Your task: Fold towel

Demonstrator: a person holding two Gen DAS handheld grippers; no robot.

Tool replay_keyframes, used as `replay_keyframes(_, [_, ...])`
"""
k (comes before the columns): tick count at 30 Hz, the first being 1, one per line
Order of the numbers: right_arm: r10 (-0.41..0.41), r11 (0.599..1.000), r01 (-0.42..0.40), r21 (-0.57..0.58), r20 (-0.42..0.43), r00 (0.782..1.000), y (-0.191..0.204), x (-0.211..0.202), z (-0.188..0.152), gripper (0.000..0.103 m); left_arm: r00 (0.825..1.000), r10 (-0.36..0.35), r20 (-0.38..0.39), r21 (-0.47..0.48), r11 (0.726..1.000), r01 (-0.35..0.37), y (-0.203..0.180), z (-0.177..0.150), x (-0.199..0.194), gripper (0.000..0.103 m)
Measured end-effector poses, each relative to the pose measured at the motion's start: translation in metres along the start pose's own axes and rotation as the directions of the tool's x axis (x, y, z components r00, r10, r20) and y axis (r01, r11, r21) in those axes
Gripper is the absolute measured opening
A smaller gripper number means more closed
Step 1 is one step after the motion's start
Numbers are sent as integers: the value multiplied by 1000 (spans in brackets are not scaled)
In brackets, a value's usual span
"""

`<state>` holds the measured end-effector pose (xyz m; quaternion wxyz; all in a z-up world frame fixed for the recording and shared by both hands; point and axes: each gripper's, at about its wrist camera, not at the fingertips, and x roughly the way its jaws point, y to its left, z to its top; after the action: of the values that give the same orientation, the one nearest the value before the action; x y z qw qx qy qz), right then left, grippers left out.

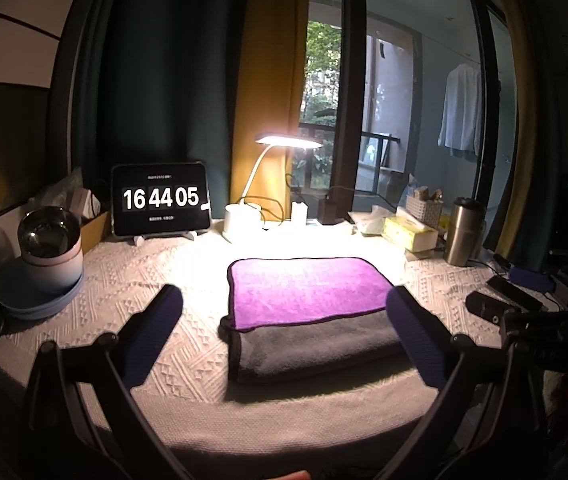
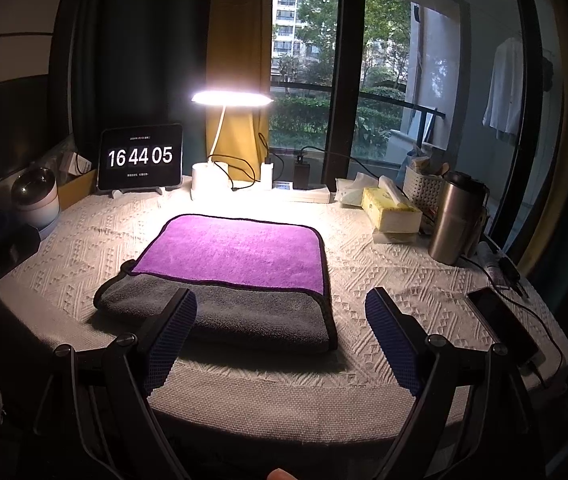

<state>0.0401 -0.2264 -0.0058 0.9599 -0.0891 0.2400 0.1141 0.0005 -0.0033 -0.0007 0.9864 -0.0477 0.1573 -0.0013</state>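
Note:
A towel point(image 1: 308, 292), purple on one side and grey on the other, lies folded on the white textured tablecloth point(image 1: 132, 292); a purple layer covers the far part and a grey band shows along the near edge. It also shows in the right wrist view point(image 2: 236, 256). My left gripper point(image 1: 284, 300) is open and empty, held above the table's near edge with its fingers either side of the towel. My right gripper point(image 2: 282, 300) is open and empty, above the near edge, by the towel's near right corner.
At the back stand a tablet clock point(image 1: 160, 200), a lit desk lamp point(image 1: 288, 142), chargers, a tissue box point(image 2: 390, 210), a basket point(image 2: 424, 188) and a steel tumbler point(image 2: 454, 220). A bowl on plates point(image 1: 50, 252) sits far left. A phone point(image 2: 504, 324) lies right.

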Motion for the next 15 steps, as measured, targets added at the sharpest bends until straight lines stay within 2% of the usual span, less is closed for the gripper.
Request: replay_keyframes(15, [3, 1000, -3, 3, -5, 1000, -1, 1, 0, 89, 1000, 1, -10, -5, 1000, -1, 1, 0, 4, 102])
